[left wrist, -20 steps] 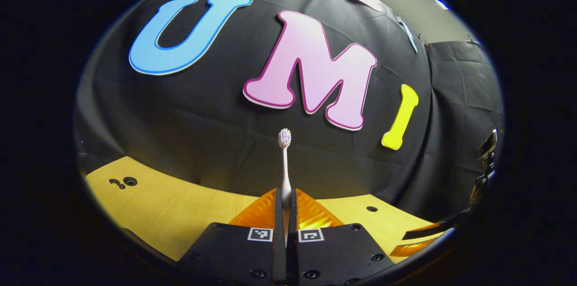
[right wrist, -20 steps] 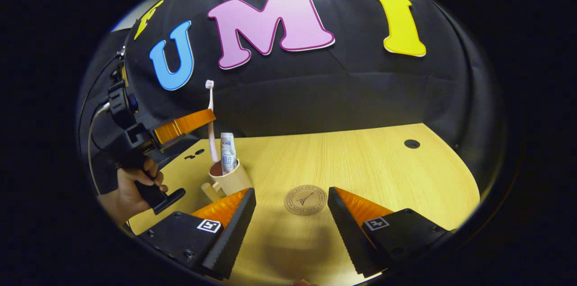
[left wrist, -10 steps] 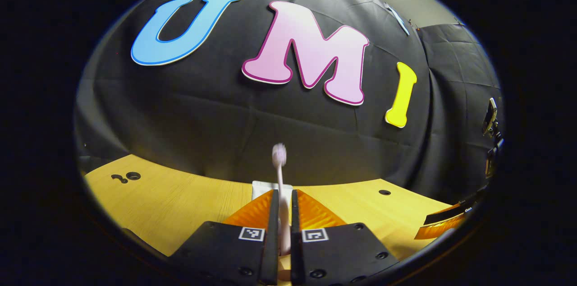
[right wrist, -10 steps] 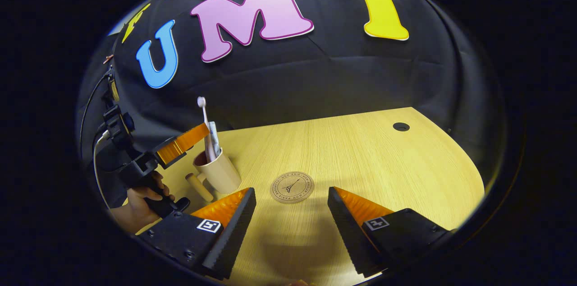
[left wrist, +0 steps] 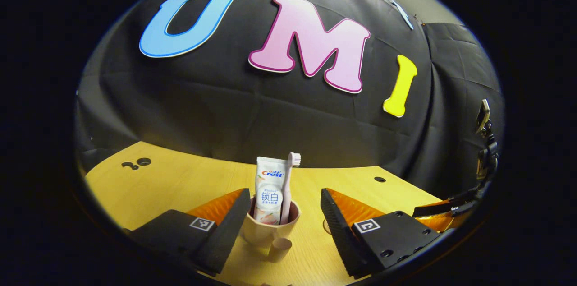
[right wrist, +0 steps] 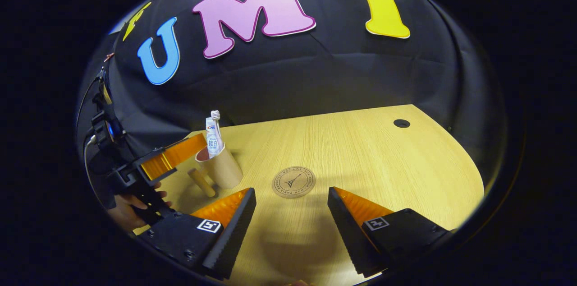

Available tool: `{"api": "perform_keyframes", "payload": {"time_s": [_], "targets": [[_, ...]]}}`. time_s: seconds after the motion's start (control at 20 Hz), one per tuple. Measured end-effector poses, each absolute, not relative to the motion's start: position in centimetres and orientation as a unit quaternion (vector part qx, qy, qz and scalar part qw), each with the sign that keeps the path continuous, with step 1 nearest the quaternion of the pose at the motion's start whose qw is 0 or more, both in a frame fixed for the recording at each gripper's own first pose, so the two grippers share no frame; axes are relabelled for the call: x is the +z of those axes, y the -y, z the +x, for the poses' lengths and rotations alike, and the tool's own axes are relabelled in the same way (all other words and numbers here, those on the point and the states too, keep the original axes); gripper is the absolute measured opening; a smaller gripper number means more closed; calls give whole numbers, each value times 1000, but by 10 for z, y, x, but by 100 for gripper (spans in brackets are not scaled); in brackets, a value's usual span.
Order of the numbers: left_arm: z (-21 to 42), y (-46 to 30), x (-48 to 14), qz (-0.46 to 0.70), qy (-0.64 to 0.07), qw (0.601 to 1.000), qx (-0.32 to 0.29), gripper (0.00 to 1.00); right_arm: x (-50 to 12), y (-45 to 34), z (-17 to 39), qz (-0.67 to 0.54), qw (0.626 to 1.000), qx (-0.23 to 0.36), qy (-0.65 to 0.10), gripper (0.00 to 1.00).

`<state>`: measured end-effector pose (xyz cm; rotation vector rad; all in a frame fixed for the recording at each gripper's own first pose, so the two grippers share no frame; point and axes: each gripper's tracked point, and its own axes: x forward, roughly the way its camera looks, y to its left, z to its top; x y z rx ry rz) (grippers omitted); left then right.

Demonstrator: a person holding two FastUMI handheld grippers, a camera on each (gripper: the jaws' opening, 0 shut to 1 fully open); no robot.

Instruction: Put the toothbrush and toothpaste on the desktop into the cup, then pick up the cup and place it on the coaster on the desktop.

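A beige cup (left wrist: 269, 231) stands on the wooden desk with a white toothpaste tube (left wrist: 269, 191) and a pale pink toothbrush (left wrist: 288, 186) upright inside it, its handle (left wrist: 279, 250) pointing toward the camera. My left gripper (left wrist: 284, 196) is open, its fingers either side of the cup and touching nothing. In the right gripper view the cup (right wrist: 222, 169) sits at left, the left gripper (right wrist: 171, 159) beside it. My right gripper (right wrist: 290, 193) hovers open just in front of the round coaster (right wrist: 293, 182).
A hand (right wrist: 130, 209) holds the left gripper's grip at the left edge. The desk (right wrist: 369, 155) has a cable hole (right wrist: 401, 123) at the far right and more holes (left wrist: 144, 161) at the far left. The right gripper (left wrist: 451, 211) shows at the right edge.
The left gripper lowered the toothbrush into the cup, opened and let it go, then drew back. The right gripper has hardly moved.
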<state>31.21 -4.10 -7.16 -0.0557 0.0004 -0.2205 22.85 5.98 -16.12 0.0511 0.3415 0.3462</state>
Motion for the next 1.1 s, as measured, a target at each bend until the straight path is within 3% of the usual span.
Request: {"api": "perform_keyframes", "payload": {"time_s": [0.45, 0.8, 1.1], "targets": [[284, 20, -76, -32, -140, 988, -60, 97, -144, -36, 214, 39, 971, 155, -177, 98], [273, 23, -128, 10, -333, 942, -48, 96, -134, -7, 205, 51, 972, 139, -180, 98], [282, 23, -145, 65, -418, 905, -39, 94, -135, 24, 189, 65, 971, 129, -188, 98]]}}
